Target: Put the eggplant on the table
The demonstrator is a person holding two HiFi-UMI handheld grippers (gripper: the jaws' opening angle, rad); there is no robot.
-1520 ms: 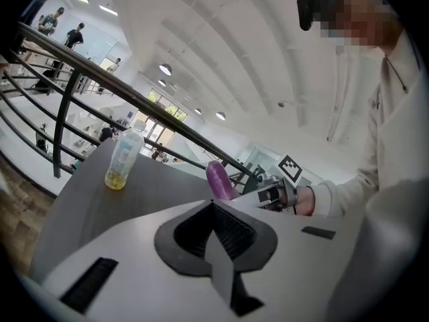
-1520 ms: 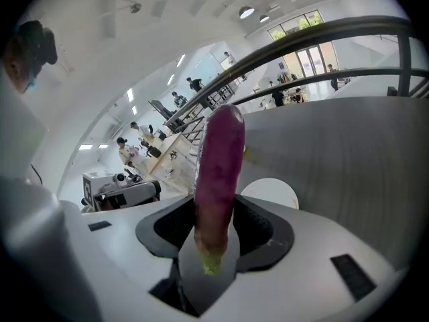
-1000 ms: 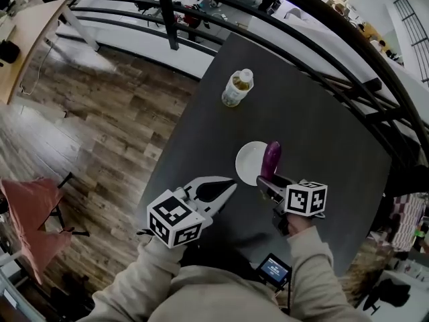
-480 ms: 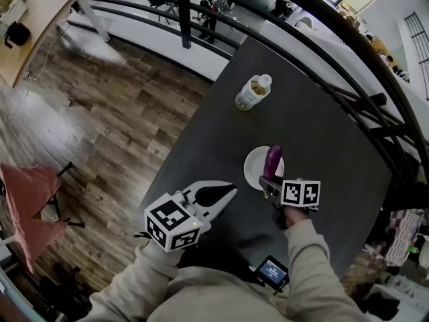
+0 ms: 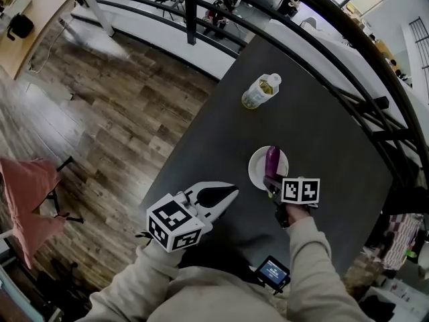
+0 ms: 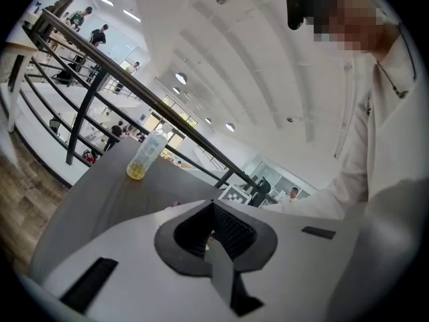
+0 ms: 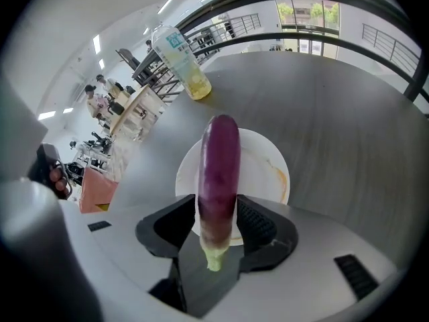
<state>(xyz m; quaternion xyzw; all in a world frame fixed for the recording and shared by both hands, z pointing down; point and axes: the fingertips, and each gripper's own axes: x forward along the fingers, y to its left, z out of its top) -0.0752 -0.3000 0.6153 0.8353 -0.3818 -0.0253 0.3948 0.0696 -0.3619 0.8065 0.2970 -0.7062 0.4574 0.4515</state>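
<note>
Purple eggplant [image 7: 218,159] is clamped in my right hand-held gripper [image 7: 218,223]. The two ribbed pads [image 7: 258,221] press on its sides close to the pale green stem end, and the purple body projects forward past the jaws. In the head view the right hand-held gripper [image 5: 271,180] is tilted steeply downward. The eggplant [image 5: 271,159] runs from it toward 12 o'clock, over the middle of a white plate [image 5: 257,174]. The plate [image 7: 265,156] lies flat on the dark grey worktop [image 5: 322,126] and carries a faint orange smear near its 3 o'clock rim. I cannot tell whether the far end of the eggplant touches the plate. A clear bottle [image 5: 261,90] with yellowish liquid in its base stands upright at 12 o'clock from the plate, well apart from it. The same bottle [image 7: 179,56] appears beyond the plate in the right gripper view. My left hand-held gripper [image 5: 226,193] is at 8 o'clock from the plate, near the worktop's edge and well clear of the plate. In the left gripper view the left hand-held gripper [image 6: 214,228] has its jaw tips together with nothing between them, and the bottle [image 6: 146,154] stands ahead at 11 o'clock. A small device with a lit screen [image 5: 272,270] sits at 6 o'clock, between my sleeves. Wooden floor [image 5: 100,126] lies at 9 o'clock of the worktop, and a black railing [image 5: 348,52] curves round its far side.
</note>
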